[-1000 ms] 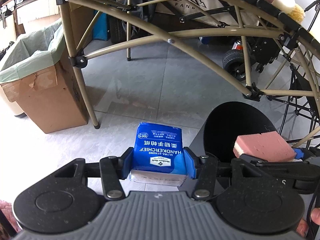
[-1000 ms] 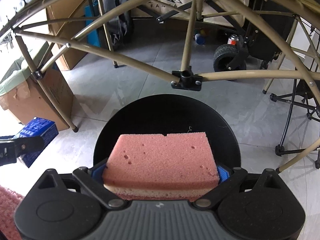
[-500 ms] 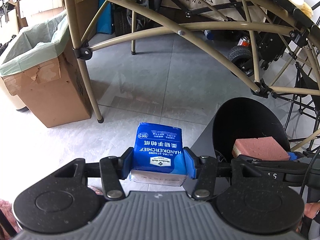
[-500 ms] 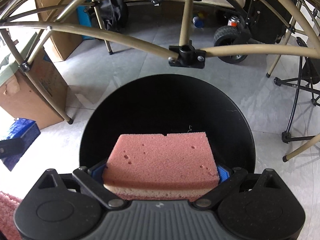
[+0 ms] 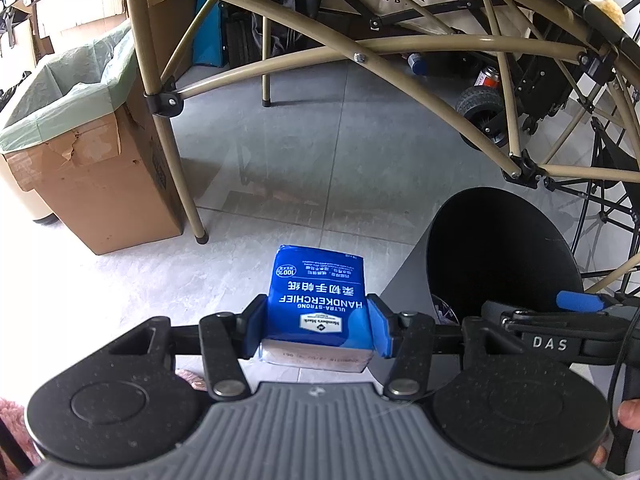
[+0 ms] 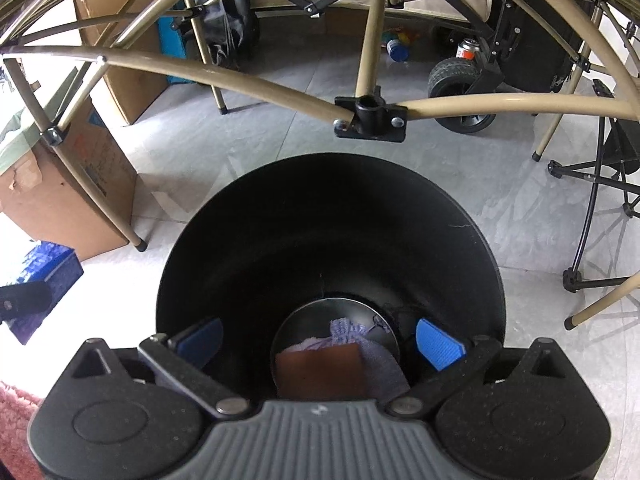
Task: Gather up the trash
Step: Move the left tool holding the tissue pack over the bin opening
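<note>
1. My right hand-held gripper (image 6: 320, 344) had just let go of the pink sponge (image 6: 320, 372); it lay at the bottom of the black bin (image 6: 400, 216) on a purple cloth (image 6: 380, 356), jaws spread empty above.
2. One item binned.
3. Left hand-held gripper (image 5: 318, 330) hovered angled down beside the bin, clenched on the blue handkerchief pack (image 5: 318, 296), probably next.

We hold the left gripper (image 5: 318, 330) angled steeply downward, its blue pads pressed against both sides of a blue handkerchief pack (image 5: 318, 300). We hold the right gripper (image 6: 320, 340) at a similar downward pitch, jaws spread wide with nothing between the blue pads. A fingertip (image 5: 629, 424) shows at the left view's right edge.
</note>
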